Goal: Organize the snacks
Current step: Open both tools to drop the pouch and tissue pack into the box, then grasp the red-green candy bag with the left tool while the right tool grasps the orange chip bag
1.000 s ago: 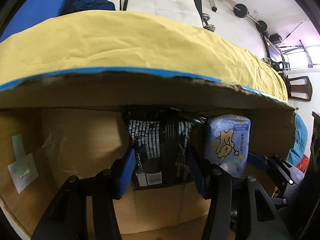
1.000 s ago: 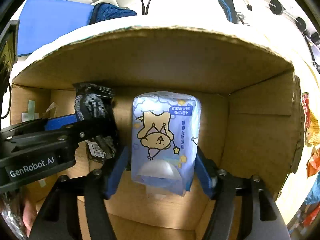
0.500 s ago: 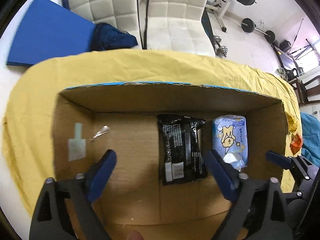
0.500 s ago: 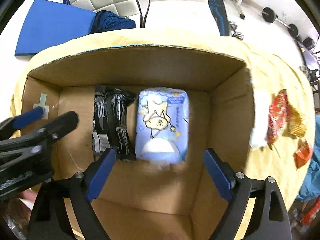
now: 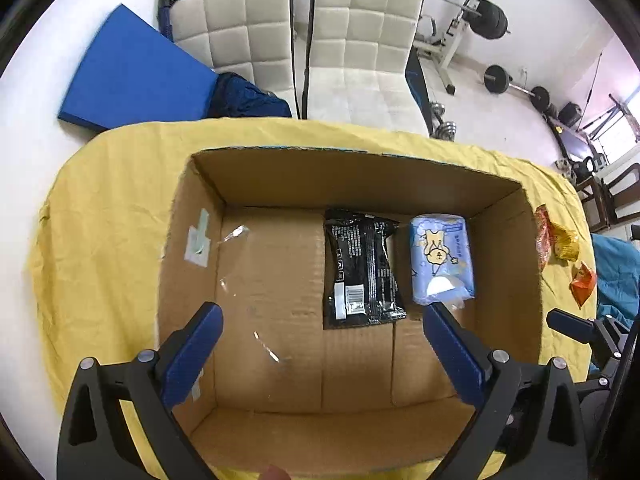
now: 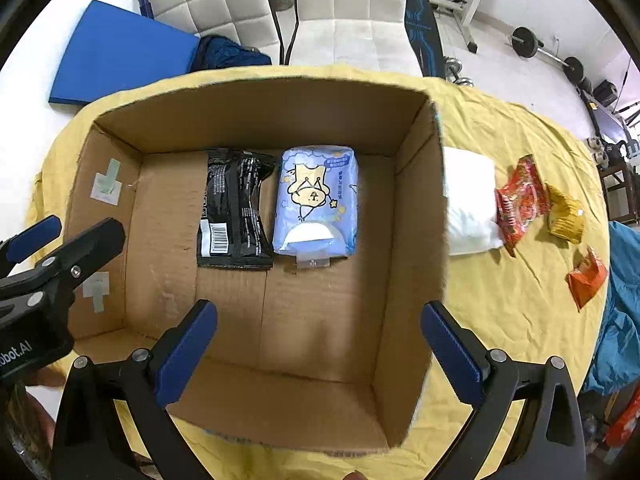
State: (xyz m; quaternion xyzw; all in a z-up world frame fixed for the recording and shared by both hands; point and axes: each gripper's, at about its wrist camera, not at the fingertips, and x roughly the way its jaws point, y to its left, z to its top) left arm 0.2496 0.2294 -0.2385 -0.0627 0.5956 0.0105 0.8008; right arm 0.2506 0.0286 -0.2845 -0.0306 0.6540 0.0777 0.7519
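Both grippers, left (image 5: 320, 354) and right (image 6: 318, 350), hung released above the box (image 6: 416, 208); the soft, crinkly red packet (image 6: 518, 200) looked best pinched at an edge

Black hand-held gripper (image 6: 318, 320), blue finger pads (image 6: 186, 346), silver screws

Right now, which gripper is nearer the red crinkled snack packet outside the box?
Right. The right gripper hovers over the cardboard box's near-right area; the left gripper is further left of the red crinkled snack packet.

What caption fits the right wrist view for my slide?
Open right tongs above cardboard box holding black packet beside blue pack.
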